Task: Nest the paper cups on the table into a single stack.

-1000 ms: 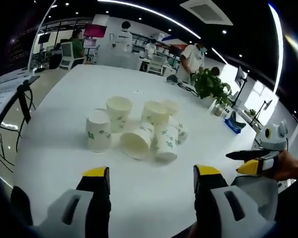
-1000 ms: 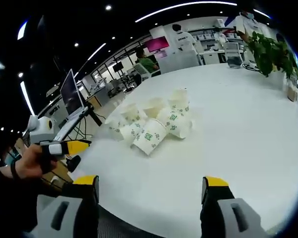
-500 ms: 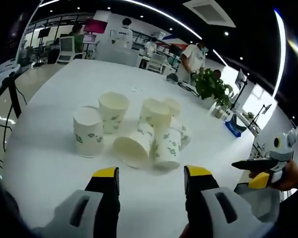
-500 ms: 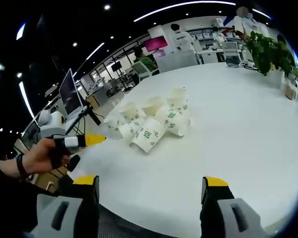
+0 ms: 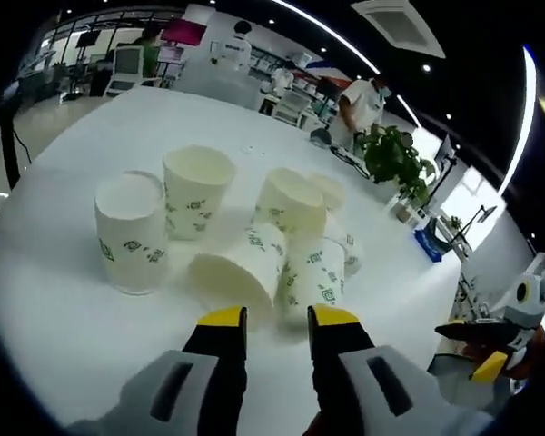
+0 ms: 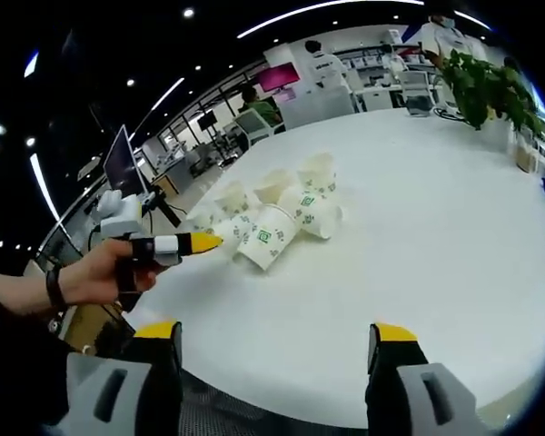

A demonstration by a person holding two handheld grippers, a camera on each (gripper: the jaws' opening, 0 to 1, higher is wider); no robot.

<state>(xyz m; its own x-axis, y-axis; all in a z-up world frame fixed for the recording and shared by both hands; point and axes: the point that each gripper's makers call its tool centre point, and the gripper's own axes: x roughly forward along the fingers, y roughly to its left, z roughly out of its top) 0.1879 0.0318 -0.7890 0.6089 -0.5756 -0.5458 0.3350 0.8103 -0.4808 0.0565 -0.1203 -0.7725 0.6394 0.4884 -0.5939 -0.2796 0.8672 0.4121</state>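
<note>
Several white paper cups with green marks cluster on the white table (image 5: 54, 309). Two stand upright at the left, one cup (image 5: 127, 234) nearest and another cup (image 5: 195, 193) behind it. A tipped cup (image 5: 238, 271) lies with its mouth toward me, just beyond my left gripper (image 5: 277, 320), whose jaws stand a narrow gap apart with nothing between them. More cups (image 5: 320, 272) lie beside and behind it. In the right gripper view the cup cluster (image 6: 272, 222) sits mid-table, with the left gripper (image 6: 186, 243) held by a hand right before it. My right gripper (image 6: 277, 332) is wide open over the table's near edge, far from the cups; it is also the right gripper (image 5: 477, 350) at the left gripper view's lower right.
A potted plant (image 5: 395, 156) and small items stand at the table's far edge; the same plant (image 6: 486, 82) is at the right gripper view's upper right. A monitor on a stand (image 6: 125, 168) is beyond the table's left side. People stand and sit in the background.
My left gripper has moved in close to the cups and its jaws have narrowed a lot. The right gripper has stayed about where it was, jaws unchanged.
</note>
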